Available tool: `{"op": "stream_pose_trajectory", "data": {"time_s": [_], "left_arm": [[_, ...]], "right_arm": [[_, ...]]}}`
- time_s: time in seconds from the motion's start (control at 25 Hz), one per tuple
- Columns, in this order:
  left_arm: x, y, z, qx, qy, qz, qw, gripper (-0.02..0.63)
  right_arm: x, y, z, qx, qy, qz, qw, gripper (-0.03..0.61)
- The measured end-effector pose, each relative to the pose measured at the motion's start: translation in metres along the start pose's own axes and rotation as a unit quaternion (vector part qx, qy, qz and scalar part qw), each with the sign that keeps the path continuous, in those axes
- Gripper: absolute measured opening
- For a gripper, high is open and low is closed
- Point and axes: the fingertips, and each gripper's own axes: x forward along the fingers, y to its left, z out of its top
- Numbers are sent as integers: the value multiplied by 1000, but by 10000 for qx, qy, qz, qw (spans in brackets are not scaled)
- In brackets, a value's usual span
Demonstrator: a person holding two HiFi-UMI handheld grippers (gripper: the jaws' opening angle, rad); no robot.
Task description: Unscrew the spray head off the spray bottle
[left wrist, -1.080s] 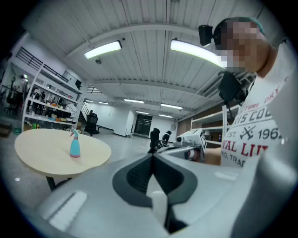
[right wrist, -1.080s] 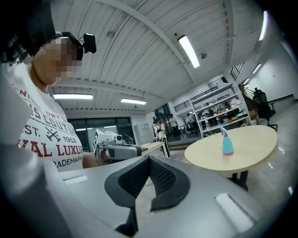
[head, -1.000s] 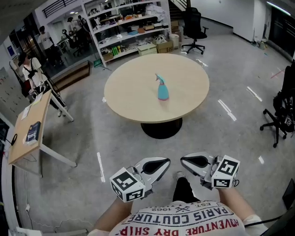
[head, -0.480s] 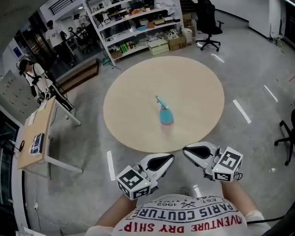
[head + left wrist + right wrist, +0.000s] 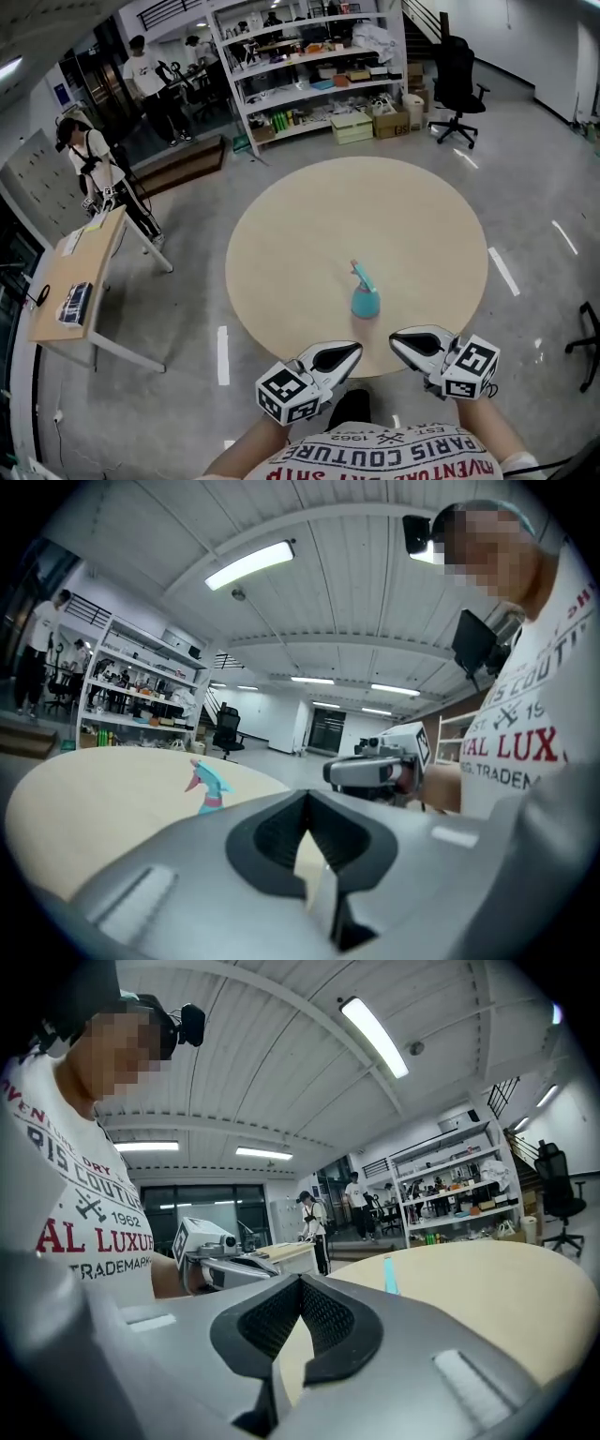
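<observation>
A teal spray bottle [image 5: 365, 298] with a pink collar and a teal spray head stands upright on the round beige table [image 5: 300, 244], near its front edge. It also shows in the left gripper view [image 5: 208, 790], and as a thin teal shape in the right gripper view [image 5: 390, 1276]. My left gripper [image 5: 353, 350] is shut and empty at the table's near edge, below and left of the bottle. My right gripper [image 5: 395, 337] is shut and empty too, just below and right of it. Neither touches the bottle. Each gripper view shows the other gripper alongside.
Stocked shelves [image 5: 309, 66] and a black office chair [image 5: 457, 64] stand beyond the table. A wooden desk [image 5: 70, 272] is at the left. Two people [image 5: 94, 169] [image 5: 145, 75] stand at the back left. Grey floor surrounds the table.
The person has walked up to the table. The bottle and table now sit much closer in the head view, and both shut grippers have reached the table's near edge.
</observation>
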Motion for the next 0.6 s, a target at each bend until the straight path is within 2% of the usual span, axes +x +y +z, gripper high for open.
{"op": "stream_pose_trajectory", "data": {"time_s": [0.28, 0.36, 0.4, 0.52, 0.6], "left_arm": [[23, 51, -18, -313, 111, -162, 9993, 12], [33, 65, -25, -428, 174, -239, 9986, 129], [40, 75, -31, -351, 246, -197, 9989, 181], [63, 107, -59, 240, 576, 84, 9980, 260], [79, 128, -78, 437, 759, 205, 9959, 333]], "right_arm": [[22, -44, -18, 360, 255, -187, 9989, -2], [26, -58, -26, 421, 302, -251, 9983, -2], [28, -66, -31, 471, 330, -291, 9979, -2], [31, -83, -50, 680, 410, -407, 9960, -2], [32, -89, -57, 765, 455, -496, 9948, -1]]}}
